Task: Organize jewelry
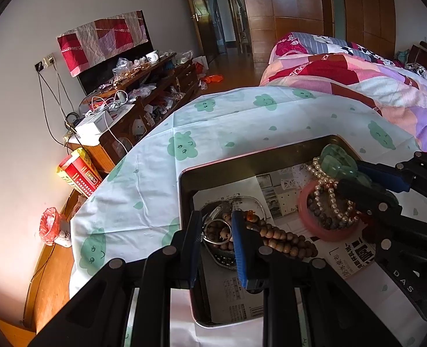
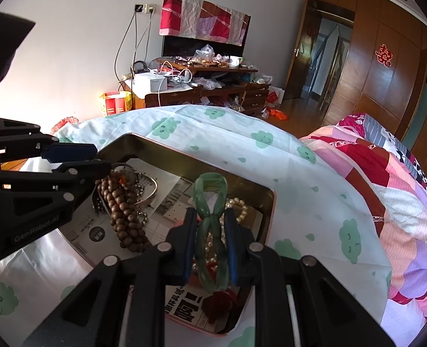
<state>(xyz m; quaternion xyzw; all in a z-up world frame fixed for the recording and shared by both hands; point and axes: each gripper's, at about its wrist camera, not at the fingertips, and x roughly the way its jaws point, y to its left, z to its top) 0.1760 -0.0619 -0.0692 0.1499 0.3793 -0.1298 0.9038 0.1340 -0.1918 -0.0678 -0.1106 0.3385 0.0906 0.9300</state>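
Observation:
A metal tin (image 1: 184, 190) lined with newspaper sits on the cloud-print cloth and holds the jewelry. My right gripper (image 2: 210, 217) is shut on green jade bangles (image 2: 210, 202), standing on edge over a pearl strand (image 2: 239, 205) and a pink bangle (image 1: 314, 228). My left gripper (image 1: 216, 217) is over the tin's left side, jaws narrowly apart around silver bangles (image 1: 219, 231) beside a brown wooden bead string (image 1: 282, 238). I cannot tell whether it grips them. The beads also show in the right wrist view (image 2: 123, 211).
The tin (image 2: 259, 190) rests on a table covered by the white-green cloth (image 1: 213, 133). A quilted bed (image 2: 387, 188) is to the right. A cluttered wooden cabinet (image 2: 199, 86) stands against the far wall, with a red box (image 1: 78, 173) on the floor.

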